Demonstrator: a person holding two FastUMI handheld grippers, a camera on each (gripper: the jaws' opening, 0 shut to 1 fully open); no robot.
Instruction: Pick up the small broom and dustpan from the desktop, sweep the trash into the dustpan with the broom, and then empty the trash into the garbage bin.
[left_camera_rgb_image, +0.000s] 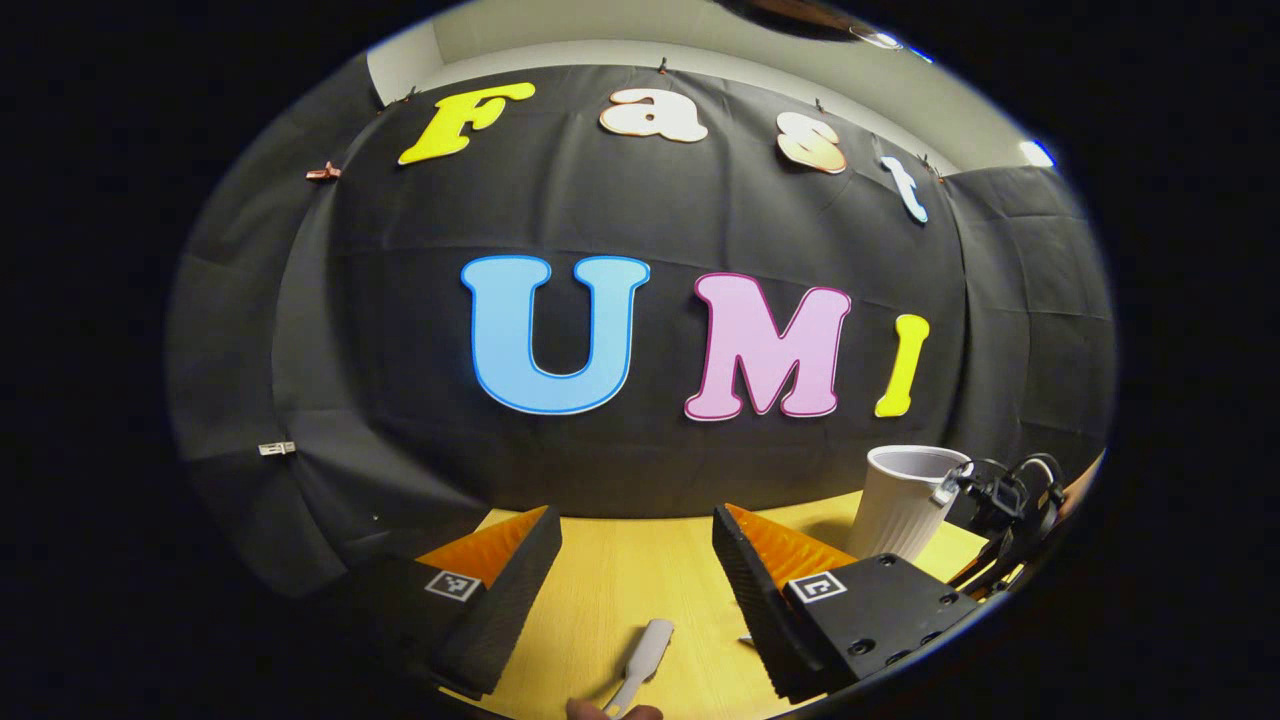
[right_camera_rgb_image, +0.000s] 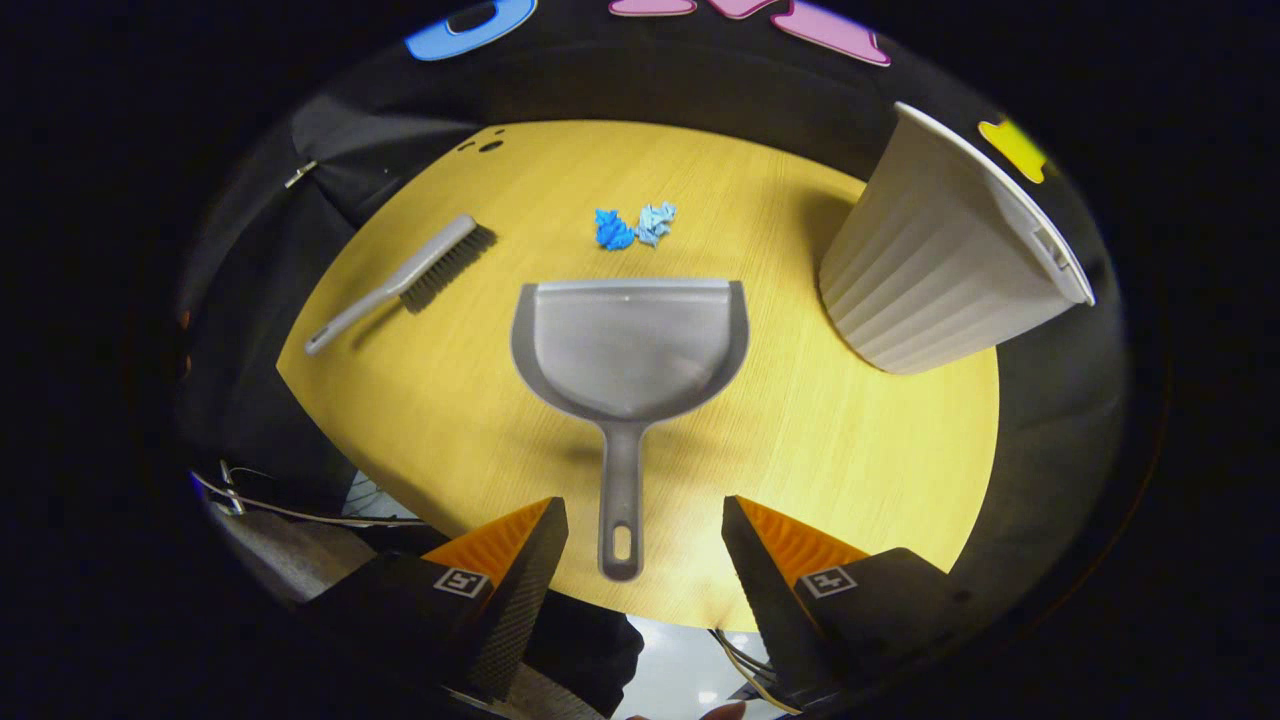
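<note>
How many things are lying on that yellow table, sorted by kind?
Brooms: 1, the small broom
Dustpans: 1, the dustpan
Crumpled blue paper scraps: 2, darker scrap, lighter scrap
Bins: 1, the ribbed garbage bin
Total: 5 things on the table

Bench (right_camera_rgb_image: 430, 400): light yellow wood-grain top, rounded far edge. Booth wall (left_camera_rgb_image: 400, 400): black cloth, creased, hung by clips along top edge. Upper wall (left_camera_rgb_image: 700, 40) above cloth: pale, plain. Ceiling lights (left_camera_rgb_image: 1037, 153): bright spots at upper right. Floor (right_camera_rgb_image: 680, 655): pale, glossy, below bench's near edge.
</note>
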